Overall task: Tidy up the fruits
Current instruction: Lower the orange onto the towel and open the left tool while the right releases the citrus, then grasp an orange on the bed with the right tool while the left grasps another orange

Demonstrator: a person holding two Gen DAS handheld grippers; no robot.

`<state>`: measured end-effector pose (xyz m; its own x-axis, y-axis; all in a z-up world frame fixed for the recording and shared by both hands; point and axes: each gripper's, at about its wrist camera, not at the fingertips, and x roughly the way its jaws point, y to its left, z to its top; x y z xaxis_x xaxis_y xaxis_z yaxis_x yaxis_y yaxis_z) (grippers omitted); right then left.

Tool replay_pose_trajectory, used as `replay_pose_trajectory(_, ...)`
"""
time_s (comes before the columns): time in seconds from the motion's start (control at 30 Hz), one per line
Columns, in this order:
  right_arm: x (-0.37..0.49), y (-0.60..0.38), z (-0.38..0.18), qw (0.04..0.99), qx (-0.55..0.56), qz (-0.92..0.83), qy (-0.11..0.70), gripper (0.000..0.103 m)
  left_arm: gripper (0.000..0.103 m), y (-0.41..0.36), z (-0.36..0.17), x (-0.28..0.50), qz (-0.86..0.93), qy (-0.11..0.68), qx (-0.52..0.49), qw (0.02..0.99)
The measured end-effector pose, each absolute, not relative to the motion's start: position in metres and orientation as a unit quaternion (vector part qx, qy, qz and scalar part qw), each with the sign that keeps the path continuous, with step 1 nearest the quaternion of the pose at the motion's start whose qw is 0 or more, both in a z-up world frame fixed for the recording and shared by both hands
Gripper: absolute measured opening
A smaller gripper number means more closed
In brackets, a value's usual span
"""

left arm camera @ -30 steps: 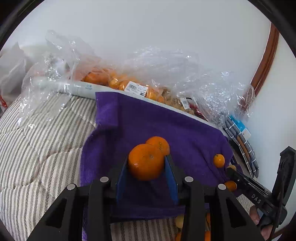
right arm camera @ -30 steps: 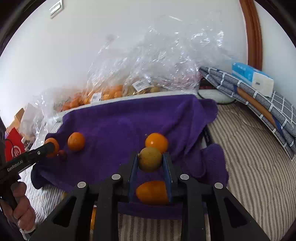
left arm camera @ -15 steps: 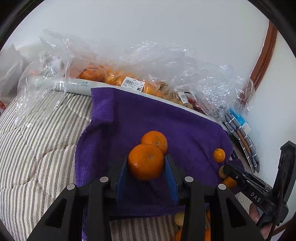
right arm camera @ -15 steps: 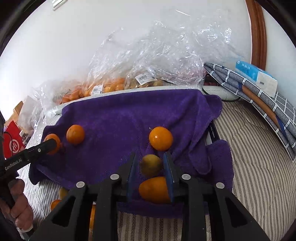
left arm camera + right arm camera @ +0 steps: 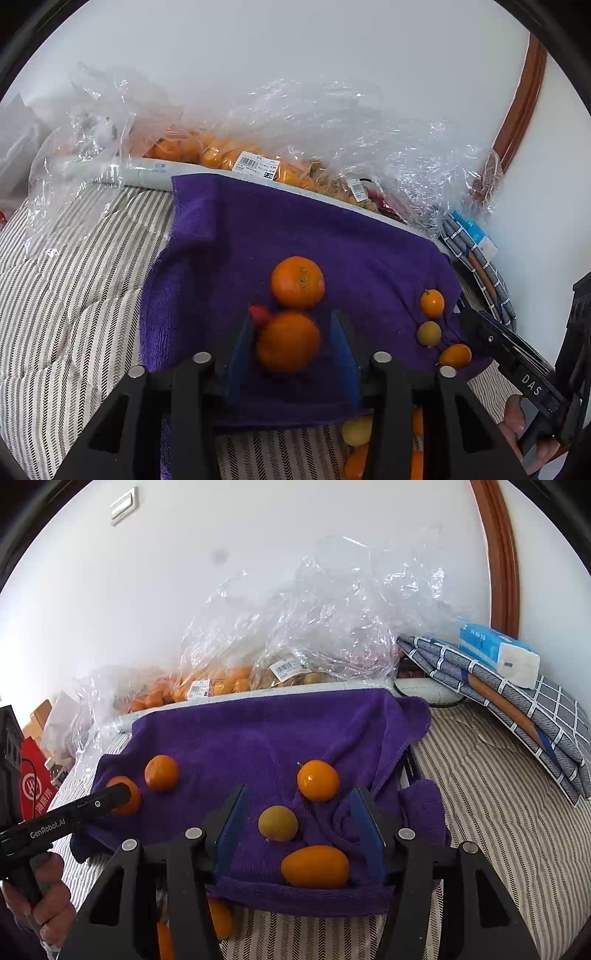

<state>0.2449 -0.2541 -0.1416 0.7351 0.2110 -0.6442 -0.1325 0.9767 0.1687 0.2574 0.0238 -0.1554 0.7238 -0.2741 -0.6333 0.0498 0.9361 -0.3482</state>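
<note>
A purple towel (image 5: 332, 236) lies on the striped bed and also shows in the right wrist view (image 5: 280, 731). My left gripper (image 5: 291, 336) is open; a blurred mandarin (image 5: 289, 341) sits loose between its pads, with a small red fruit (image 5: 259, 314) at the left pad and a second mandarin (image 5: 297, 282) just beyond. My right gripper (image 5: 299, 816) is open around a yellow-green kumquat (image 5: 277, 823) resting on the towel. An orange kumquat (image 5: 318, 780) lies beyond it and an oval one (image 5: 315, 866) nearer me. The left gripper's finger (image 5: 92, 806) shows at left.
Clear plastic bags of oranges (image 5: 221, 155) and other fruit (image 5: 288, 672) lie along the wall behind the towel. Folded grey cloth and a blue tissue pack (image 5: 498, 653) are at the right. More small fruits (image 5: 356, 430) lie below the towel's front edge.
Both grippers have opened. The left one let go of the mandarin, which dropped between its pads. The right one let go of the yellow-green kumquat, which now rests on the towel.
</note>
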Motion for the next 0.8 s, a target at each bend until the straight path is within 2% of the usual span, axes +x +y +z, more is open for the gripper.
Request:
replay_pose_trajectory(0.03, 0.244, -0.254, -0.141, 0.931, 0.055, 0.090, 0.350, 0.057, 0.050, 0.023, -0.155, 0.256, -0.091, 0.357, -0.155, 0.917)
replay_pose_trajectory(0.43, 0.228, -0.251, -0.122, 0.953, 0.028, 0.046, 0.300, 0.057, 0.051, 0.020, -0.150, 0.248, -0.081, 0.331, -0.142, 0.929)
replay_pose_trajectory(0.8, 0.193, -0.247, -0.122, 0.926, 0.039, 0.092, 0.365, 0.057, 0.053, 0.028, -0.147, 0.240, -0.064, 0.316, -0.143, 0.936)
